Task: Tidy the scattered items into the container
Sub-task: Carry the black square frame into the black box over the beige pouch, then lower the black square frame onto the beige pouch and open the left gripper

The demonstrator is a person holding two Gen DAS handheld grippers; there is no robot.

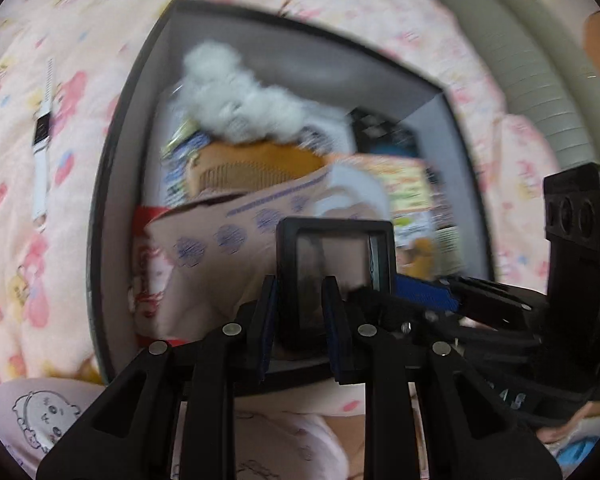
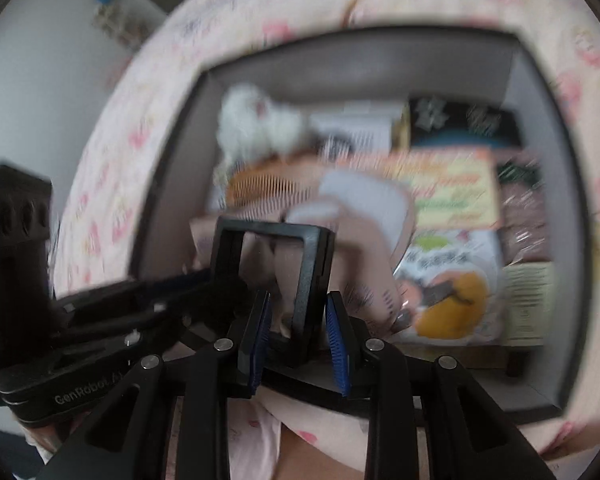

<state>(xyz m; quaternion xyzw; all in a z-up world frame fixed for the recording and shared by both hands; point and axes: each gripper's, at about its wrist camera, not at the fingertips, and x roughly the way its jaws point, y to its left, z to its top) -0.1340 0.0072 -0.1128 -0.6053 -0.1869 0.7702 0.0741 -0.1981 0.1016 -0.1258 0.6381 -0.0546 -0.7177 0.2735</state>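
- Black square frame [image 1: 334,276], clear in the middle, stands upright over the near end of the grey box [image 1: 116,184]; both grippers have it.
- Left gripper [image 1: 300,320]: blue-padded jaws part-closed, one pad on each side of the frame's left upright.
- Right gripper [image 2: 298,334]: jaws likewise part-closed with the frame [image 2: 272,280] between them; its blue pads sit on either side of the frame's right upright. Exact contact is blurred.
- "GenRobot.AI" is printed in white on the left gripper's body, read from the right wrist view.
- Box [image 2: 548,184] sits on pink cartoon-print bedding [image 1: 40,220] and is nearly full: white fluffy toy [image 1: 236,96] at the far left, orange comb [image 1: 256,168] below it, pink printed packet [image 1: 204,256] with blue stamp-like marks, yellow-green leaflet [image 2: 448,188], snack bag [image 2: 448,292] with an orange shape.
- Writing on packets and leaflet is too smeared to read.
- White-strapped watch [image 1: 42,148] lies on the bedding left of the box, well apart from it.
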